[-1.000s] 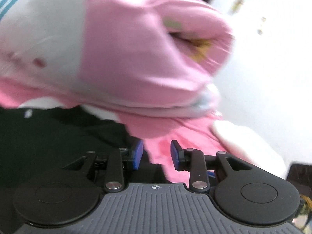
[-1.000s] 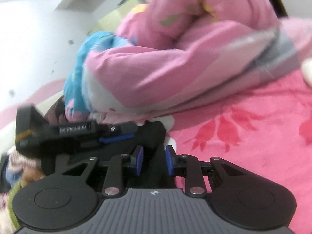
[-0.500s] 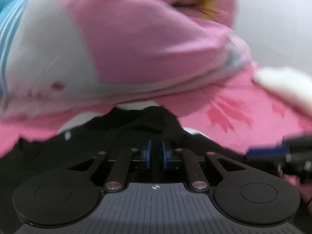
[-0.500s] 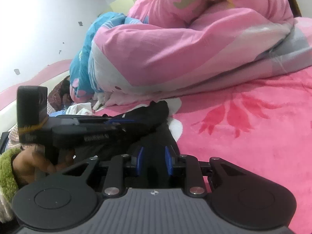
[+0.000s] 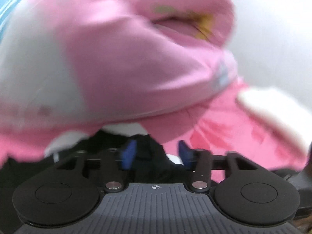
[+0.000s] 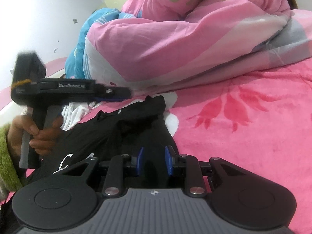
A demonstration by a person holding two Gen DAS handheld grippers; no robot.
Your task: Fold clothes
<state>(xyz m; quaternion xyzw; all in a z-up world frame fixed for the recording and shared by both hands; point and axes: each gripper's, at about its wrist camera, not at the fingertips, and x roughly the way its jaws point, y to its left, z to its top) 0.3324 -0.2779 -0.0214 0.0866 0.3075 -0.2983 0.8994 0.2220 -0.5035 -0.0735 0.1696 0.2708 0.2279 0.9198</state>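
A black garment [image 6: 124, 128] with white lettering lies crumpled on the pink bed sheet [image 6: 243, 128]; it also shows in the left wrist view [image 5: 148, 154]. My left gripper [image 5: 155, 155] is open and hovers above the garment's far end, holding nothing; it appears from the side in the right wrist view [image 6: 117, 95]. My right gripper [image 6: 154, 161] sits low over the garment's near part, with black cloth between its blue pads [image 6: 140, 160], which stand a little apart.
A rolled pink, grey and blue duvet [image 6: 185, 39] lies across the bed just beyond the garment. A white cloth [image 6: 75, 115] lies at the left. A white wall [image 6: 39, 19] stands behind.
My left gripper was shut on the black garment half a second ago; it has opened and risen. The right gripper stays on the cloth.
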